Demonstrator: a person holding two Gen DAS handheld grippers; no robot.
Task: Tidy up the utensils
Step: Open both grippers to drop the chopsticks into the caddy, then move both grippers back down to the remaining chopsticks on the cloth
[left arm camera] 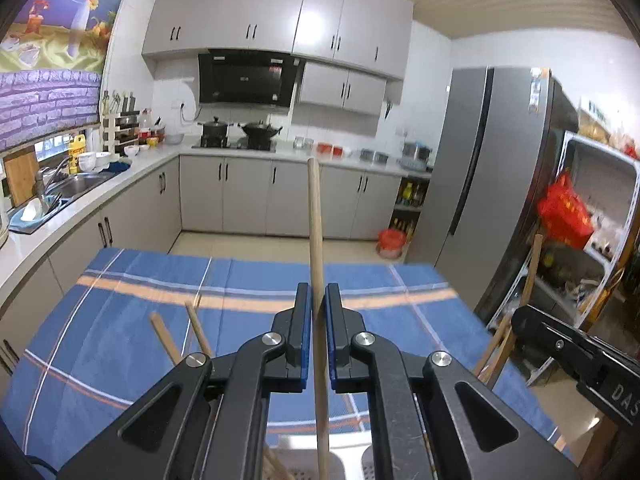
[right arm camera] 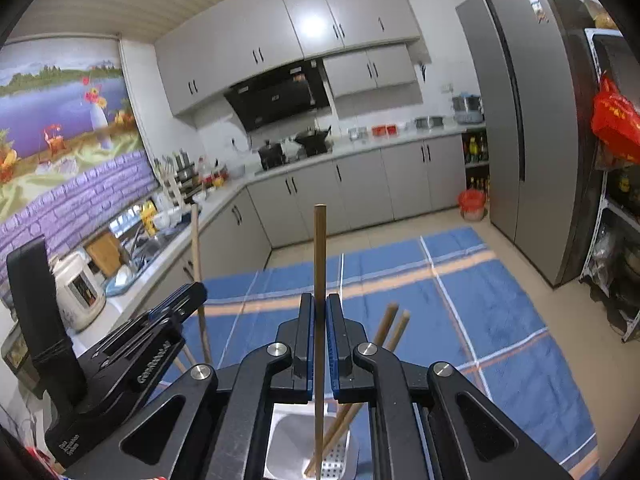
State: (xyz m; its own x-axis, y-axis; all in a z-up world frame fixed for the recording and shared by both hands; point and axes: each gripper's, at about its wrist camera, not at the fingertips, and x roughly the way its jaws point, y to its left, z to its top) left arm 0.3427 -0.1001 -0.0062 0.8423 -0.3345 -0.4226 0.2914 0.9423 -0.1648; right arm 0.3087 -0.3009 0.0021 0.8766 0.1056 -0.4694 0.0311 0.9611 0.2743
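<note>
Left gripper [left arm camera: 318, 312] clenched on pale chopstick [left arm camera: 315, 220], held vertical for drop-in. Right gripper [right arm camera: 320, 320] clenched on darker chopstick [right arm camera: 319, 264], upright above metal holder [right arm camera: 288, 440], tip probably inside. Two chopsticks [right arm camera: 390, 330] already leaning in holder on blue cloth [right arm camera: 500, 320].

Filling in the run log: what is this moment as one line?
left claw: shut on chopstick | right claw: shut on chopstick, over holder | holder: two chopsticks inside
</note>
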